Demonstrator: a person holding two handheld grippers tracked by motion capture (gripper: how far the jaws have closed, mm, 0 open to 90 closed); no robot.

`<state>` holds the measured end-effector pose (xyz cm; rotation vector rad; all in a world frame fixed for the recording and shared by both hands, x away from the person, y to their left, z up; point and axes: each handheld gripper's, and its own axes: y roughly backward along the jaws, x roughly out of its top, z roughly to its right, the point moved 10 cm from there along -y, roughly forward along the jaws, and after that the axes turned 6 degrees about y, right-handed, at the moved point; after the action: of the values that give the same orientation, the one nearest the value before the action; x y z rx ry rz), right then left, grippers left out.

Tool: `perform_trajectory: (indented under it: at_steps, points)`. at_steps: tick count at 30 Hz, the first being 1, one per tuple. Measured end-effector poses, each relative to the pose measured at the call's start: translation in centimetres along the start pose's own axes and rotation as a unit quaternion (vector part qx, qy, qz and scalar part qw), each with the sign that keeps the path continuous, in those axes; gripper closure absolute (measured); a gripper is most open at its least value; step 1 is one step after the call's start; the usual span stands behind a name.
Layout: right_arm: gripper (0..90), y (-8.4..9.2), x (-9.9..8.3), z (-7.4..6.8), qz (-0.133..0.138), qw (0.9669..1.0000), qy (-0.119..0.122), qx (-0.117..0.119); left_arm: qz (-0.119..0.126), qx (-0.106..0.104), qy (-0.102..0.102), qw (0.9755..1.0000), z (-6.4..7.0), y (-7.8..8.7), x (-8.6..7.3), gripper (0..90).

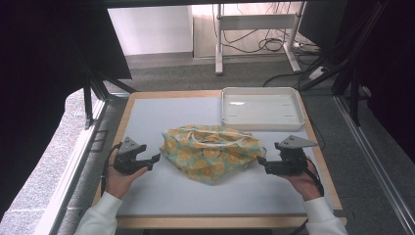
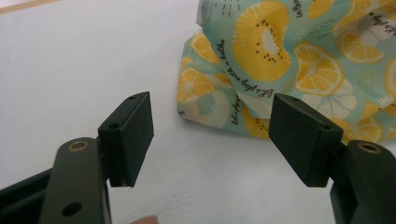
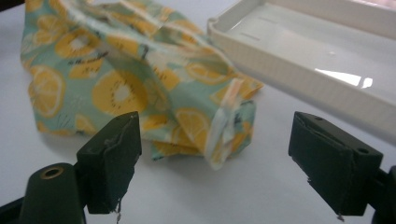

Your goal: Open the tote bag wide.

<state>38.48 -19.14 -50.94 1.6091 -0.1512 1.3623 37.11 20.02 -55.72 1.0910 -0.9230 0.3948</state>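
Note:
A crumpled teal cloth bag with a yellow citrus print (image 1: 211,152) lies in the middle of the white table; it also appears as the bag (image 2: 299,65) and the bag (image 3: 135,79) in the gripper views. My left gripper (image 1: 155,159) rests on the table just left of the bag, jaws open, nothing between them (image 2: 212,140). My right gripper (image 1: 262,164) sits just right of the bag, open and empty too (image 3: 215,168). Both point inward at the bag without touching it.
A shallow white tray (image 1: 262,107) stands empty at the back right of the table, its near wall (image 3: 299,70) close behind the bag's right end. The table's wooden rim (image 1: 122,122) borders the white surface. Desk legs and cables lie on the floor beyond.

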Motion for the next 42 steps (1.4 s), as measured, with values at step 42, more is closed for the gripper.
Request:
perform_trajectory:
  at_steps: [42]
  points:
    - [23.4, -0.8, 0.1, 0.7, 0.011, 0.9997, -0.012, -0.018, -0.004, -0.009, 0.023, 0.9997, 0.3, 1.2, -0.3, 34.6]
